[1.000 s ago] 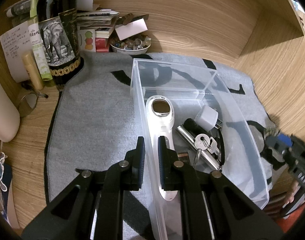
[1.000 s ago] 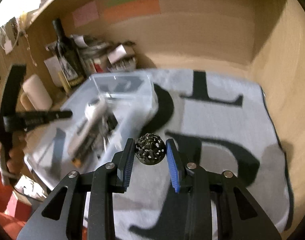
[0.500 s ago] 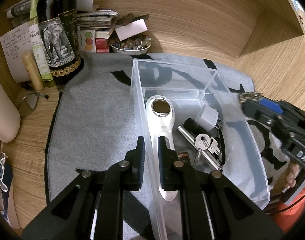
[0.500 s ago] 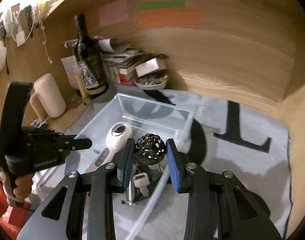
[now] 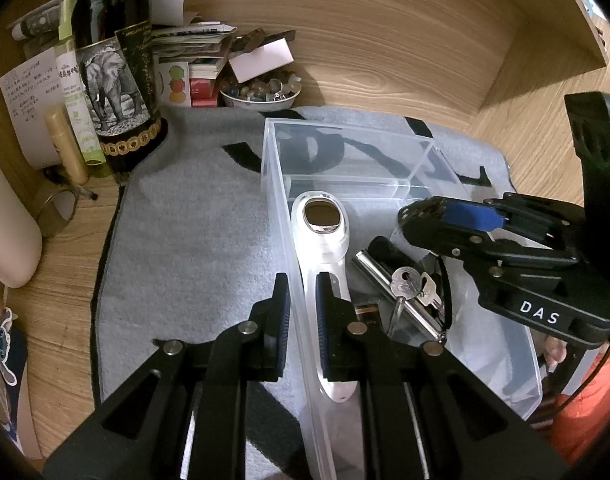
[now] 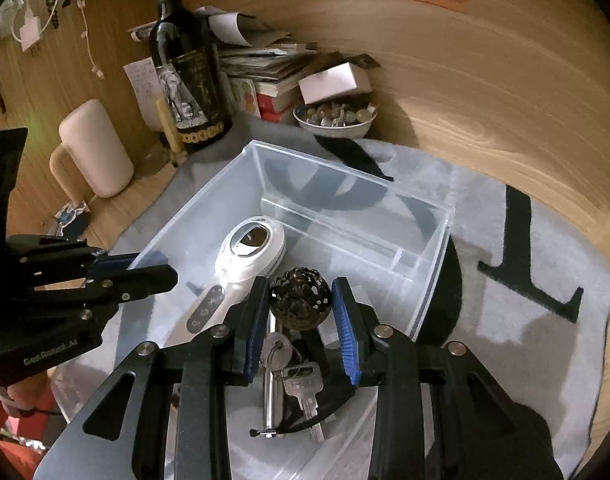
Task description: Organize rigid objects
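A clear plastic bin (image 5: pixel 273 216) (image 6: pixel 433 264) stands on a grey mat. In it lie a white handheld device (image 5: pixel 325 248) (image 6: pixel 245 256), keys (image 5: pixel 409 284) (image 6: pixel 301 376) and a metal rod (image 5: pixel 405 300). My left gripper (image 5: pixel 301 304) is shut on the bin's left wall, also seen in the right wrist view (image 6: pixel 145 268). My right gripper (image 6: pixel 301 312) is shut on a dark carved ball (image 6: pixel 301 300) and holds it over the bin above the keys; it also shows in the left wrist view (image 5: pixel 437 216).
A dark wine bottle (image 5: pixel 117 80) (image 6: pixel 189 80), a bowl of beads (image 5: pixel 261 92) (image 6: pixel 337 118), stacked papers and boxes (image 5: pixel 193 60) and a cream mug (image 6: pixel 93 148) stand along the wooden back wall. The grey mat (image 5: pixel 185 240) (image 6: pixel 505 280) has large black letters.
My right gripper has carried the ball leftwards from over the mat to over the bin, lower and closer to the keys. My left gripper has kept its hold on the bin wall.
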Available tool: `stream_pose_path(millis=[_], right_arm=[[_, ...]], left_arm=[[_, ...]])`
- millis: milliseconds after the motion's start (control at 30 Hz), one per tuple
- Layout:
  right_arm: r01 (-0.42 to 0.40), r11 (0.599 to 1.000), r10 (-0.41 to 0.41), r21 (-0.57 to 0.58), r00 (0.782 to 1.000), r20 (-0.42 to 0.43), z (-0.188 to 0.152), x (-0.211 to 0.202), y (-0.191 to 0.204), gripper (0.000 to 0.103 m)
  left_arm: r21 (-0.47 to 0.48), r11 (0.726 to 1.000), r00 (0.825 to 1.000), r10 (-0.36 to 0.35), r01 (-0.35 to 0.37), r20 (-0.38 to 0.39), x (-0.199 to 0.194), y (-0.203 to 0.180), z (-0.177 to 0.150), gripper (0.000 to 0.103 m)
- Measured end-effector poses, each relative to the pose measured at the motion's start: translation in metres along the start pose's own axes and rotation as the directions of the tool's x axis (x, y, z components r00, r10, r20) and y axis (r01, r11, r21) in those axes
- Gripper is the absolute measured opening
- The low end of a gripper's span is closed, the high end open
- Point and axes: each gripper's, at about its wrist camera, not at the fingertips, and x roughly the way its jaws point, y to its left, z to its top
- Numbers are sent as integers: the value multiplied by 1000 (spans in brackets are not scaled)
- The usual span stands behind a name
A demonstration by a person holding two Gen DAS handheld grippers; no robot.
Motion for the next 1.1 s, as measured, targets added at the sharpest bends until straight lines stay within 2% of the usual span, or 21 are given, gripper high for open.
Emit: stream_pose_path(millis=[67, 167, 333, 433, 533, 633, 767, 833, 900, 967, 1033, 1100], right_arm=[[-17, 1000, 17, 8, 1000, -8, 1, 0, -1, 32], [-18, 1000, 18, 16, 1000, 4, 1, -3, -2, 45], [-11, 1000, 10, 13, 999, 49, -2, -20, -1, 48], [12, 1000, -12, 10, 995, 94, -5, -36, -1, 53], [21, 1000, -24, 20, 989, 148, -7, -55, -1, 66], [58, 998, -65, 35, 973, 220, -12, -81, 0, 78], [92, 994, -104, 53, 946, 306, -21, -113, 5, 88], [105, 993, -120, 62, 933, 339, -26, -126, 8, 92], [125, 989, -143, 73, 915, 378, -33, -141, 11, 103], [147, 985, -170, 87, 893, 418, -40, -154, 13, 103], [159, 983, -184, 93, 881, 436, -46, -165, 15, 103], [165, 980, -197, 110, 866, 460, -52, -174, 16, 103]], left_arm=[[1, 1000, 1000, 5, -5, 0, 0, -1, 0, 11], [0, 1000, 1000, 8, -8, -2, 1, -1, 1, 11], [9, 1000, 999, 24, -24, 23, -6, -4, 3, 11], [19, 999, 998, 40, -42, 52, -16, -6, 6, 11], [21, 999, 996, 34, -35, 82, -27, -10, 7, 21], [36, 998, 989, 45, -51, 143, -46, -19, 5, 31], [55, 997, 968, 43, -58, 248, -77, -33, 1, 56], [60, 997, 956, 35, -55, 291, -90, -39, -2, 64], [60, 997, 940, 31, -54, 339, -104, -45, -6, 72], [62, 996, 919, 31, -60, 393, -119, -51, -11, 81], [62, 995, 899, 41, -76, 435, -130, -56, -16, 86], [60, 994, 872, 50, -90, 487, -142, -62, -23, 90]])
